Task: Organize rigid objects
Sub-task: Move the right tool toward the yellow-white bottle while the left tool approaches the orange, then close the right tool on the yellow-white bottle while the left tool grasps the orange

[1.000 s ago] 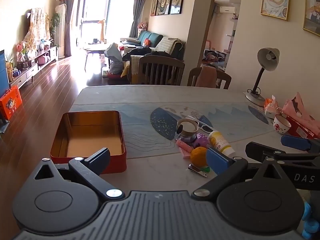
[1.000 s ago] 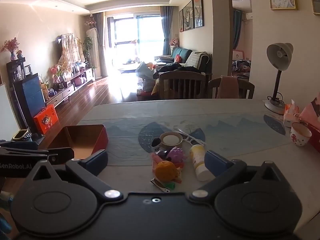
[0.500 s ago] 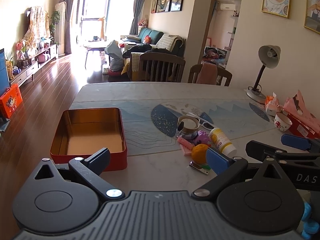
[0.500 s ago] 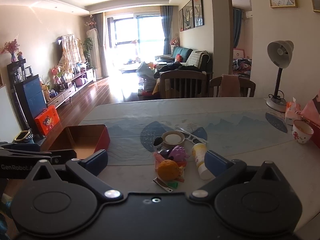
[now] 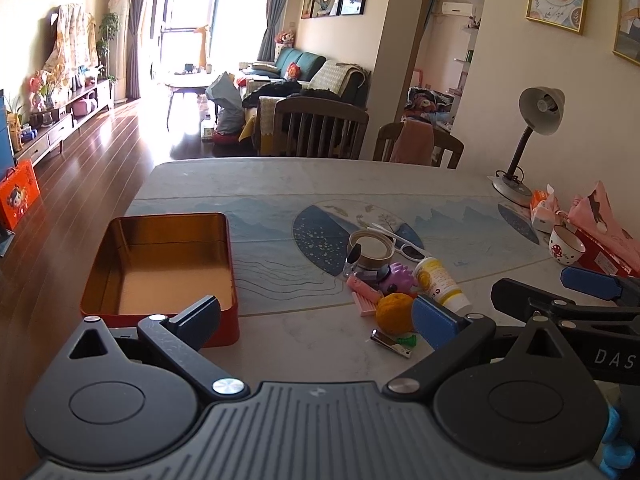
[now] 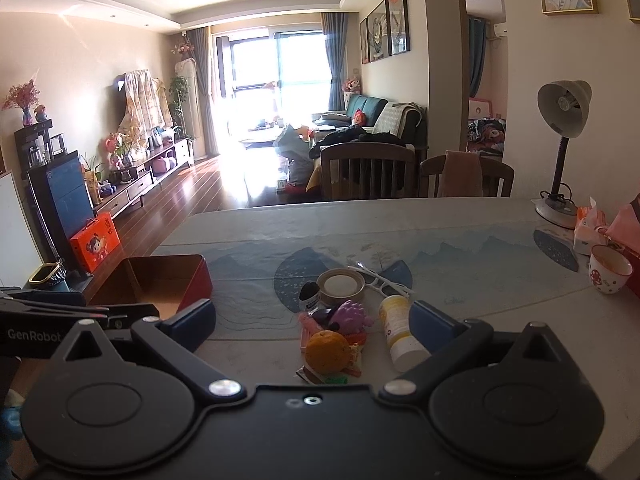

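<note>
- Left wrist view: the left tongs (image 5: 316,316) are spread wide, holding nothing. The red tin (image 5: 160,268) sits on the desk (image 5: 320,178), left of the toy pile (image 5: 394,280).
- Right wrist view: the right tongs (image 6: 312,320) gape too, above the pile's orange ball (image 6: 328,352).

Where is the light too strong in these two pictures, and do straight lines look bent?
Left wrist view: the window is blown out, with glare on the floor; the table edge curves. Right wrist view: the window is also overexposed, the wall bows, corners go dark; the pile around the orange stays sharp.
</note>
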Motion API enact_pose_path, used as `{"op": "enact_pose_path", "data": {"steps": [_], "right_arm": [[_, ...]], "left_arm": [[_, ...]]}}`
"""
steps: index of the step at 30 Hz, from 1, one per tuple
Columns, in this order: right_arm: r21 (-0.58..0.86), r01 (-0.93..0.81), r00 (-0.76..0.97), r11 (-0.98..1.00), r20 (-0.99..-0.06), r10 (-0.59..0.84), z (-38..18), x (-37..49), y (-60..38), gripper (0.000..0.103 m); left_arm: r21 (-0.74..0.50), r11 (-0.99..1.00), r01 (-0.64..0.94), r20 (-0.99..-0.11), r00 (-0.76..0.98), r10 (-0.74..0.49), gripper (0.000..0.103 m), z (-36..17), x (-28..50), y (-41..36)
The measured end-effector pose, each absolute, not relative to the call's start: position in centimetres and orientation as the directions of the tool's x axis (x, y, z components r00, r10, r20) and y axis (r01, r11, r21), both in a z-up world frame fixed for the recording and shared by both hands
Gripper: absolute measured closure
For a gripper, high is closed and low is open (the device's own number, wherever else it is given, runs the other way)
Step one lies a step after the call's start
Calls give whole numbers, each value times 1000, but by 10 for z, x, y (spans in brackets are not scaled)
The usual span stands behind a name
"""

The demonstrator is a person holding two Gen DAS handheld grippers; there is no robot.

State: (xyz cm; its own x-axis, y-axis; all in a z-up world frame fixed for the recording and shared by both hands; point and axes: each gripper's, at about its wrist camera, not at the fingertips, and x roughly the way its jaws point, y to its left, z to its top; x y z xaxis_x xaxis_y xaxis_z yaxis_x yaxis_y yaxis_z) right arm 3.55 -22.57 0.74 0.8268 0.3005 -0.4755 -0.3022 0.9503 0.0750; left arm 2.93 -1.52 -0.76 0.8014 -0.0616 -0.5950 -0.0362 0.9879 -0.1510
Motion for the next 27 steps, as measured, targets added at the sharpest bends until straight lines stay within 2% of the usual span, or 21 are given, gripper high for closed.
{"op": "enact_pose_path", "data": {"steps": [14,21,27], "right_arm": [[116,-258,826,959,-489,281,-2,74,-252,1],[132,-247,779,960,-563,278,-23,114,-273,3],[109,-293,699,950,-653,291,-49,159,-283,13]], "left_arm": [[-147,985,-91,-642,766,-25,0,-19,73,-38],[-128,986,-105,-687,727,-12,0,-32,100,-56],[-80,996,-34,-725,688,-35,0,-54,135,-83]]}}
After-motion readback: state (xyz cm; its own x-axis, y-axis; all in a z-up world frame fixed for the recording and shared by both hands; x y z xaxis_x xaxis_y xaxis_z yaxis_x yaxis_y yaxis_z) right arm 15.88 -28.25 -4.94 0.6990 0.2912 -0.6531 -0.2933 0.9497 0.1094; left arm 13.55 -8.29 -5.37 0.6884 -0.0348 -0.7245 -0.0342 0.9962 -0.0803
